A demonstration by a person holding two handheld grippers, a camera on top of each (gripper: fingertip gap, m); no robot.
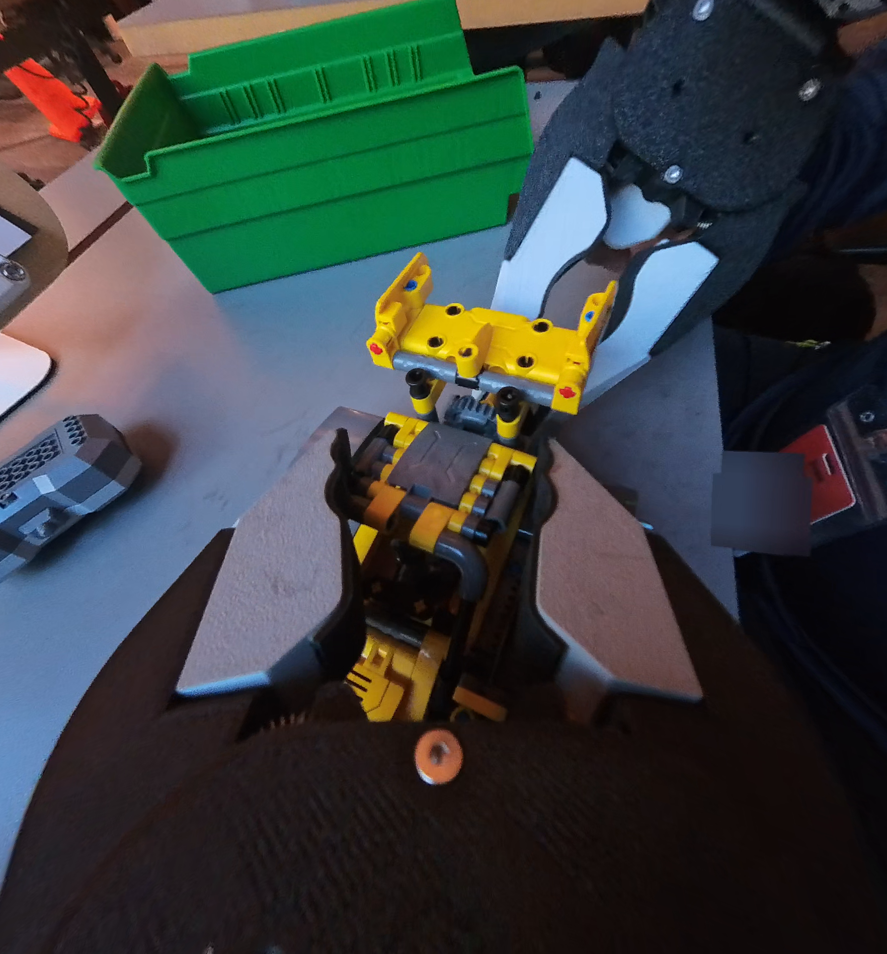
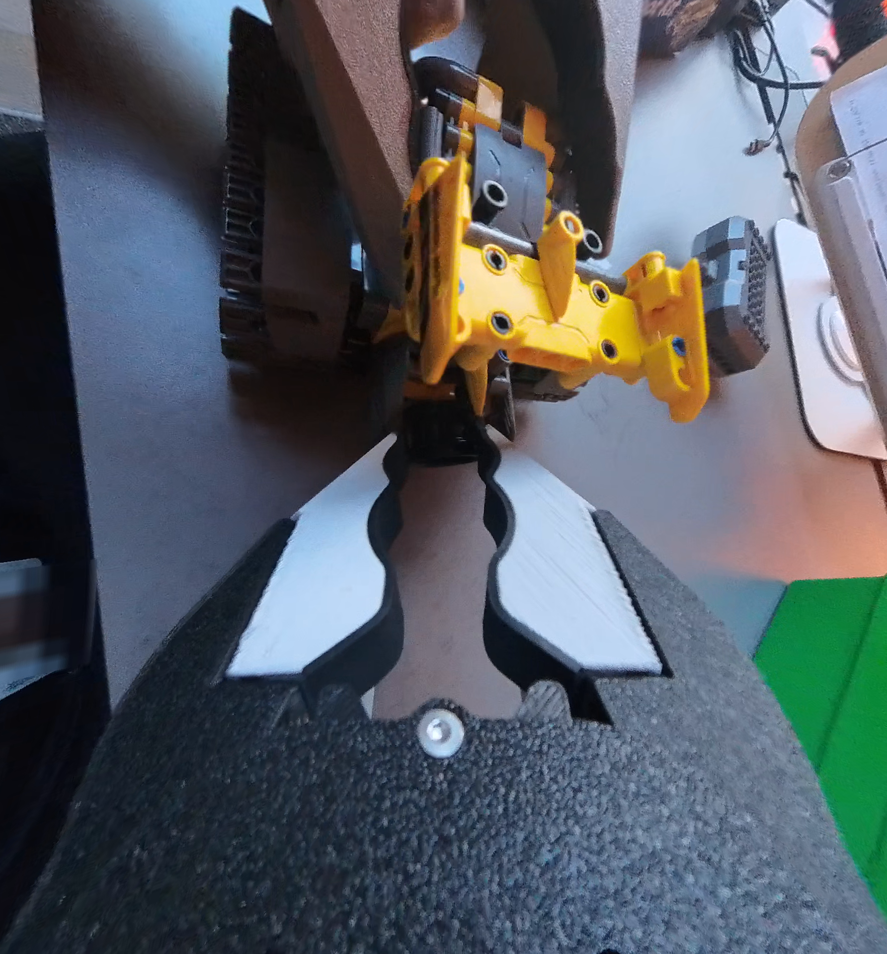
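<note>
A yellow and grey brick-built toy bulldozer (image 1: 446,480) stands on the grey table (image 1: 198,335), its yellow blade (image 1: 482,335) pointing away from me. My left gripper (image 1: 441,439) is shut on the toy's body, one brown finger (image 1: 276,557) on each side. My right gripper (image 2: 438,439) comes in from the blade side and also shows in the left wrist view (image 1: 565,315). Its white fingers (image 2: 327,568) stand narrowly apart and pinch a black part of the toy just under one end of the blade (image 2: 534,315). A black track (image 2: 245,206) shows on the toy's side.
A green plastic bin (image 1: 327,170) stands behind the toy, close to the right gripper (image 2: 844,722). A loose grey and black perforated brick piece (image 1: 43,495) lies to the left. A white stand base (image 2: 818,361) and cables (image 2: 771,77) sit near the table's edge. My hands' fingertips stand some 6 centimeters from each other.
</note>
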